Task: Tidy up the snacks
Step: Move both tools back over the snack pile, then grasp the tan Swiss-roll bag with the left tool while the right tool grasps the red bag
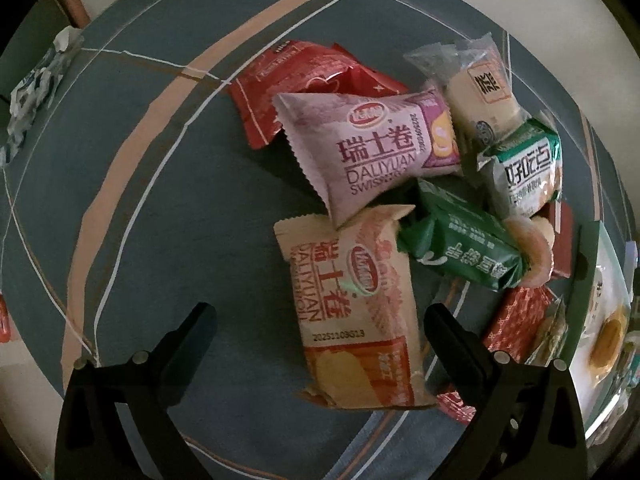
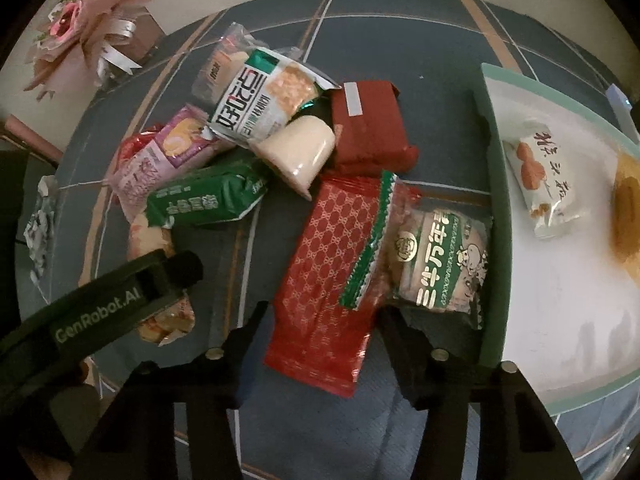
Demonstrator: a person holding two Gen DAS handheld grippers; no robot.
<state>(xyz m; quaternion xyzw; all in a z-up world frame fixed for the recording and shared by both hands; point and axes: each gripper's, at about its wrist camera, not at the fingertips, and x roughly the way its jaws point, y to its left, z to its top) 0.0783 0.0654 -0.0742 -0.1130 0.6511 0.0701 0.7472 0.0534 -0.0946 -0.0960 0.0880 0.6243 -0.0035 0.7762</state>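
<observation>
A pile of snack packets lies on a blue patterned tablecloth. In the left wrist view my left gripper is open, its jaws on either side of an orange Swiss-roll packet. A pink Swiss-roll packet and a green packet lie just beyond. In the right wrist view my right gripper is open around the near end of a red patterned packet. The left gripper's finger shows at the left there. A white tray at the right holds a white packet.
More packets lie in the pile: a green-and-white one, a dark red one, a clear bag of rice crackers. A pink bouquet stands at the far left. Crumpled paper lies at the table's left edge.
</observation>
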